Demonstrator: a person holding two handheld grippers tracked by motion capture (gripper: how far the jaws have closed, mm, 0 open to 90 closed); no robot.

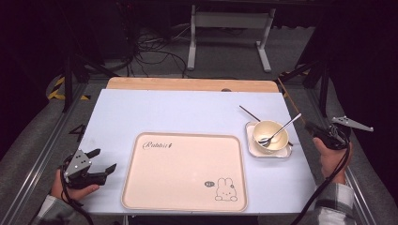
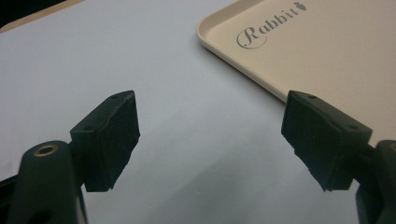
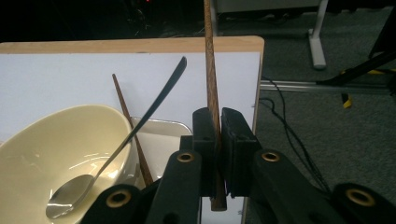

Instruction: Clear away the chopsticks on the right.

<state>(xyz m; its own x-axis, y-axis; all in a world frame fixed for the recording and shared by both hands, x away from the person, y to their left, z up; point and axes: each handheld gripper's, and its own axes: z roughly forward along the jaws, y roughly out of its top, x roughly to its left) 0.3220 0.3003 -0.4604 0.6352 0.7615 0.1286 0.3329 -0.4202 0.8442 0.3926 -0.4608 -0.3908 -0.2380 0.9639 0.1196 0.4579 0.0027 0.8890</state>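
Right gripper (image 3: 215,154) pinches one chopstick (image 3: 210,84) near its lower end, off the table's right edge. Left gripper (image 1: 98,164) wide, empty, at the front-left corner. Risk: the thin stick pivots or slips, its long end knocking the spoon (image 3: 121,154) or bowl (image 3: 56,154).

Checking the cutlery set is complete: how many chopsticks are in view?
2. One chopstick is clamped upright between the right gripper jaws, off the table's right edge. The other chopstick lies slanted beside the bowl, its lower end hidden.
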